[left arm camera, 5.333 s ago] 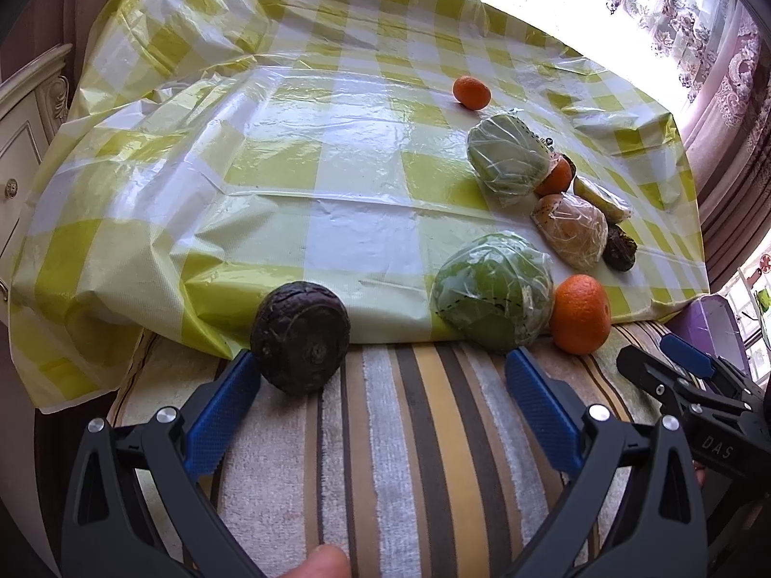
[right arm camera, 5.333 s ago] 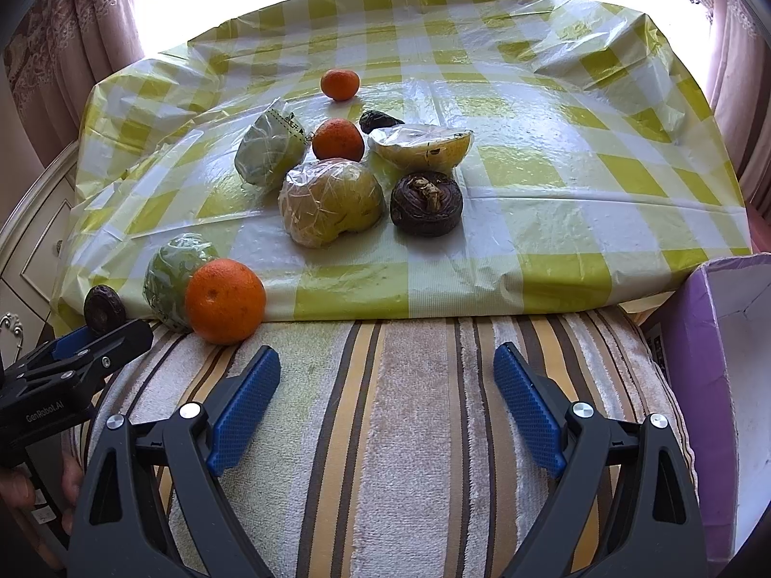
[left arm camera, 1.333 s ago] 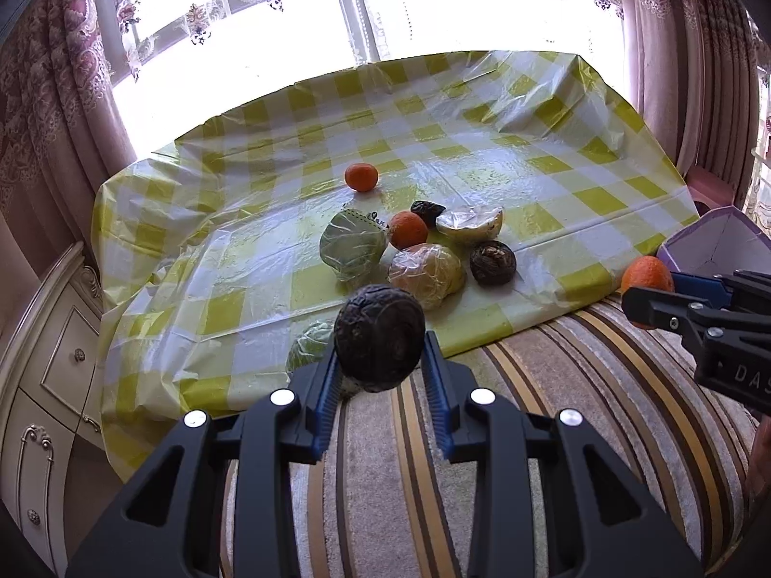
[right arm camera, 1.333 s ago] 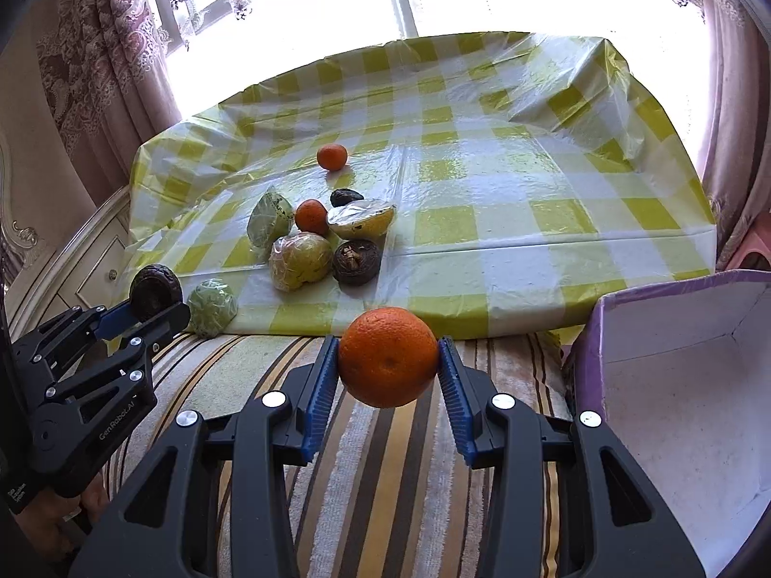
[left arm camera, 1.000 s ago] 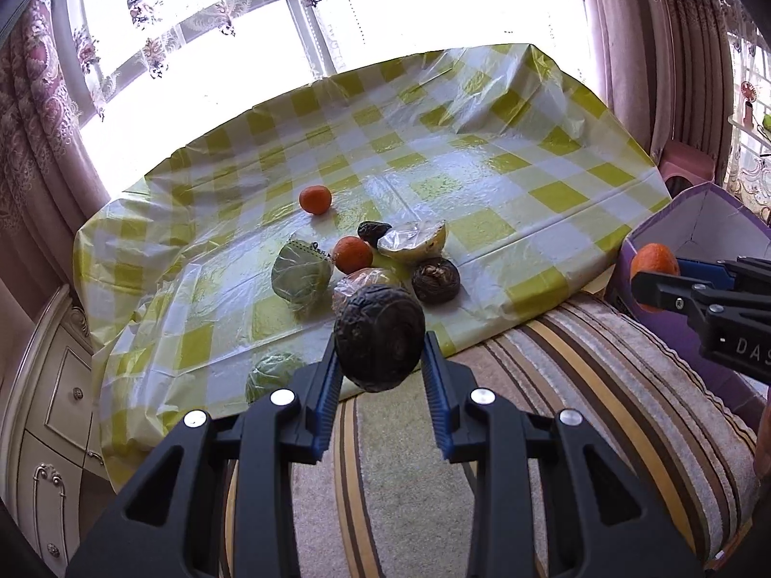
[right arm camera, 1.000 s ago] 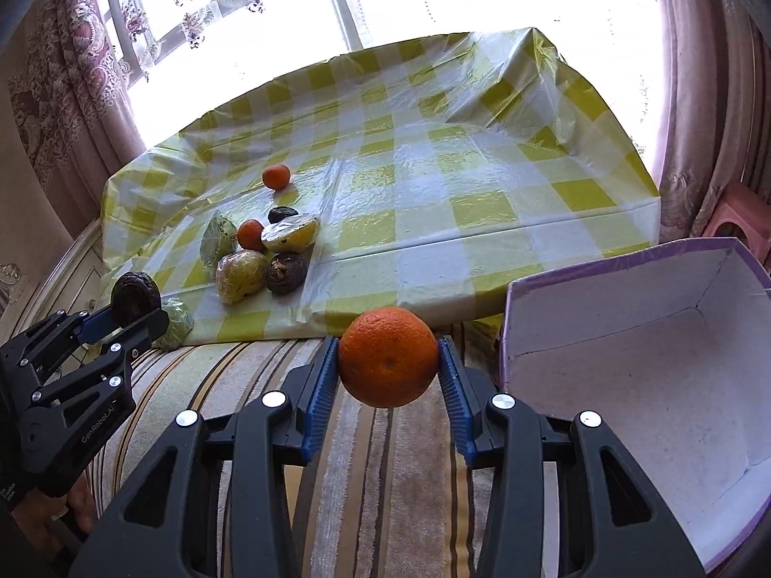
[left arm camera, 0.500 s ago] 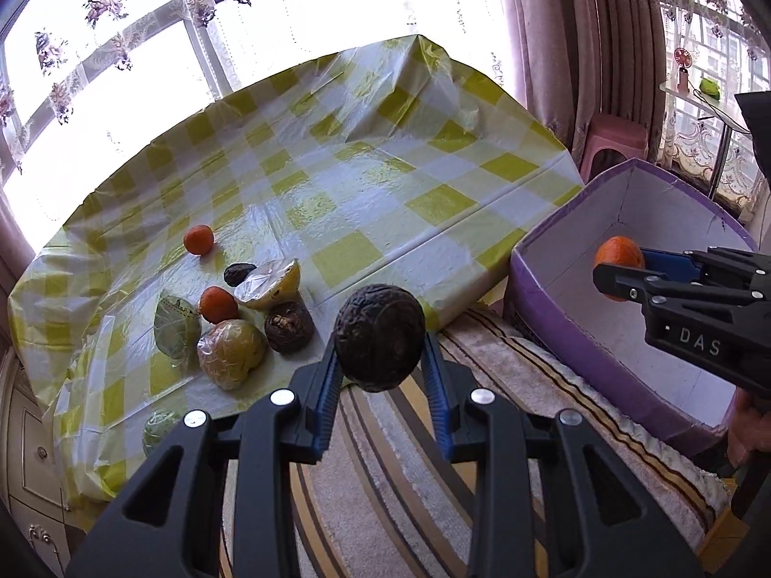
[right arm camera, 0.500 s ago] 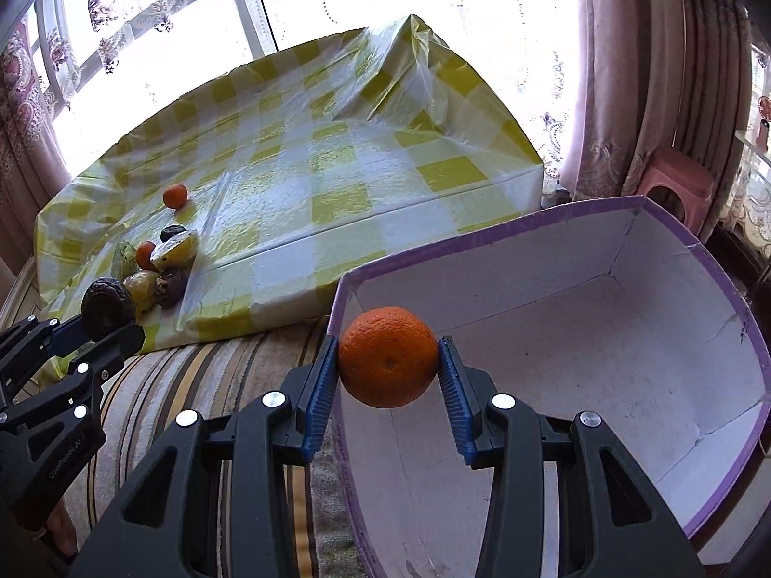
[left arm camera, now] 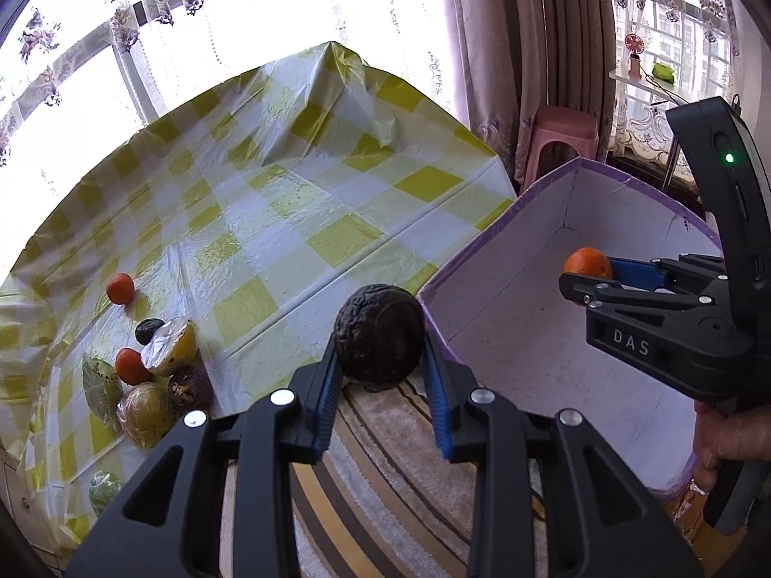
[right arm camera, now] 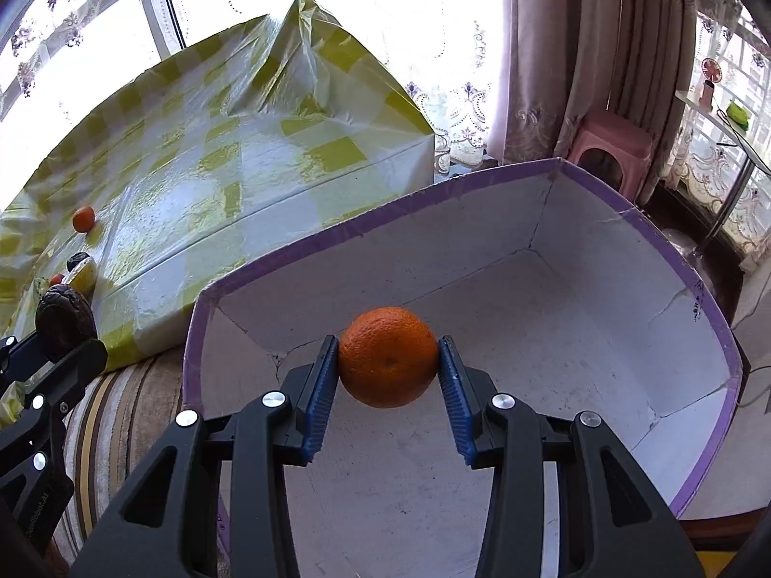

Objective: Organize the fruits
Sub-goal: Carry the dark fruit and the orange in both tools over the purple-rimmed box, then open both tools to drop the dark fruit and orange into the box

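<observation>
Right now your right tool [right arm camera: 388, 359] is clamped on the orange [right arm camera: 388, 357], blue pads on its two sides, and it hangs inside the purple-rimmed box [right arm camera: 713, 332], over the bare white floor. My read: you carried it in there so a release drops it straight down, not over the rim. Nothing else shows in the box.

Your left tool [left arm camera: 380, 344] grips the dark wrinkled fruit [left arm camera: 379, 337], pinched narrow across its middle. It hangs above the striped cloth [left arm camera: 385, 472], just short of the box's near-left wall, so it is not over the opening yet. Looks like it's queued behind the orange. From that view your right tool sits off to the right with the orange at its tip, and your hand [left arm camera: 732, 438] shows on its grip.

Ahead-left of both tools, well apart, the rest of the fruit lies on the yellow-checked worktop [left arm camera: 289, 221]: a cluster with a small orange fruit [left arm camera: 129, 366], a wrapped yellow piece [left arm camera: 171, 347], a wrapped greenish-yellow fruit [left arm camera: 144, 414], a dark round one [left arm camera: 189, 387], a small dark one, a green wrapped one. A lone small orange [left arm camera: 120, 287] lies beyond them. One more green wrapped fruit [left arm camera: 103, 491] lies nearer, by the worktop's edge.

Farthest out: pink stool [left arm camera: 561, 139], curtains, bright window.

Next likely: open right, then bring left over the rim. Watch for a roll on landing.
</observation>
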### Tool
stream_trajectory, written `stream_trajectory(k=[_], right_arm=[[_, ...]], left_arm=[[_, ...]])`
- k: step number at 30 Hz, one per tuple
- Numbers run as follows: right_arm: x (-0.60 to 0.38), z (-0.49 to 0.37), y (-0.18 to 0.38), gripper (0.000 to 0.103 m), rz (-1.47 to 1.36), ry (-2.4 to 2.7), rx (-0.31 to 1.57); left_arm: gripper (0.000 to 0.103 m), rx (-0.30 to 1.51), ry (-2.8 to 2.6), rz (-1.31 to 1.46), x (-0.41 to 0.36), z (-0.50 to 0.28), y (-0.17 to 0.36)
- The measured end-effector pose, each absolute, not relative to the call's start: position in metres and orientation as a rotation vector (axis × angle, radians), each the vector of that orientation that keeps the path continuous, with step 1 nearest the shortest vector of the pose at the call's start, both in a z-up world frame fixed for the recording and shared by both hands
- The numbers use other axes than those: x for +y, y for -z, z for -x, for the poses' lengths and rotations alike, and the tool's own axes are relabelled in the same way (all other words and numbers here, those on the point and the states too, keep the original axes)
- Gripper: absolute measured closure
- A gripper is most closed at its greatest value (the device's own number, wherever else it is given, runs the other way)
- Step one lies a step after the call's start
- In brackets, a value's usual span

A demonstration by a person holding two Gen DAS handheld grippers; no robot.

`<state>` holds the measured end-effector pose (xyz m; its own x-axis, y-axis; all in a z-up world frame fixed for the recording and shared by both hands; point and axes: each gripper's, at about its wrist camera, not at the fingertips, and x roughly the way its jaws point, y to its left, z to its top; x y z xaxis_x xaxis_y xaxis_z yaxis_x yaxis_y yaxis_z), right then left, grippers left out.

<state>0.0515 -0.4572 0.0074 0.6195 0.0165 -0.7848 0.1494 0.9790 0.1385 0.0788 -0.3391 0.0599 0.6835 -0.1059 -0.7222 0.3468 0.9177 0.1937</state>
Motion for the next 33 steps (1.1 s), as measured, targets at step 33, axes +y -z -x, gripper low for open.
stream_trajectory(k=[33], right_arm=[[-0.507,-0.12,0.082,0.046,-0.088,0.221,1.342]], left_arm=[[0.07,1.205,0.649,-0.533,-0.456,-0.145,0.052]])
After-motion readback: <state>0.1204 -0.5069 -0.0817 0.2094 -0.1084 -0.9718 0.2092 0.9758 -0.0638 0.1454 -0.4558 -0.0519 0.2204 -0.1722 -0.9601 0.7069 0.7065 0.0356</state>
